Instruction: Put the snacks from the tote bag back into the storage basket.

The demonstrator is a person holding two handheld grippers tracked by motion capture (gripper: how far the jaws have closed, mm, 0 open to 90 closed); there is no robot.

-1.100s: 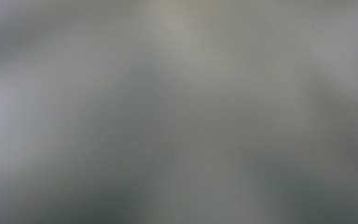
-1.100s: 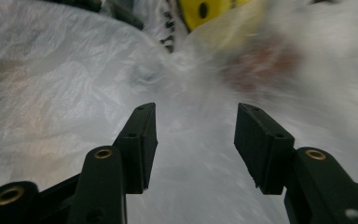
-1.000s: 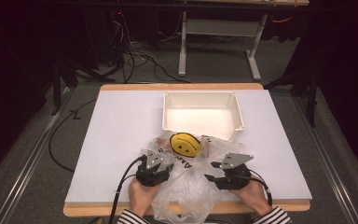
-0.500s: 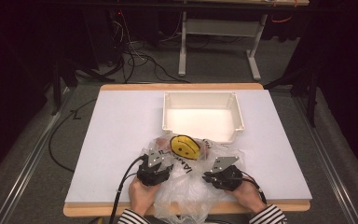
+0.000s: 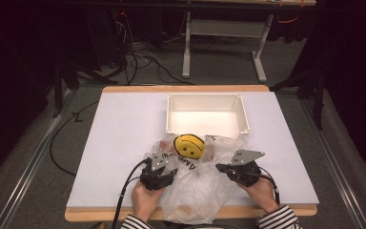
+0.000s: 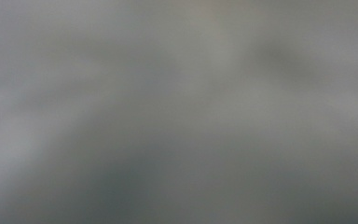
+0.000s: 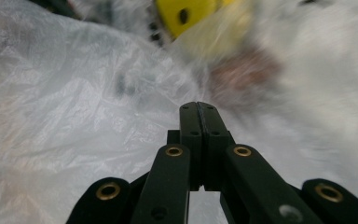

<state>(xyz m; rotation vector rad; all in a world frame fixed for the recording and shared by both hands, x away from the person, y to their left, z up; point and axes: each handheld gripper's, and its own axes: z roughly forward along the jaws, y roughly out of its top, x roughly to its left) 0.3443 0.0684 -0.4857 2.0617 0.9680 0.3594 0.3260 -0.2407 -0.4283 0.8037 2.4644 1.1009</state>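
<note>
The crumpled clear plastic bag [image 5: 198, 183] lay on the near half of the white table [image 5: 124, 138], its bulk spread between the two hands and reaching toward the near edge. At its far end sat a yellow round smiley-face ball [image 5: 189, 145], seemingly inside or under the film, just short of the empty white rectangular plastic bin [image 5: 206, 113]. The bag's long axis ran from the person's side toward that bin, so the ball lay ahead of both grippers, a little nearer the left one.

The left gripper [image 5: 158, 172] rested on the bag's left side; film pressed against its camera blurred everything, and I could not tell how its jaws stood or whether they gripped the plastic. The right gripper [image 7: 199, 122] sat at the bag's right edge, jaws pressed fully together; whether a fold of film was pinched between them was unclear.

Compared with a second earlier, the right gripper's jaws had closed, and that hand had drawn inward toward the bag. The left hand and the ball had kept their places.
</note>
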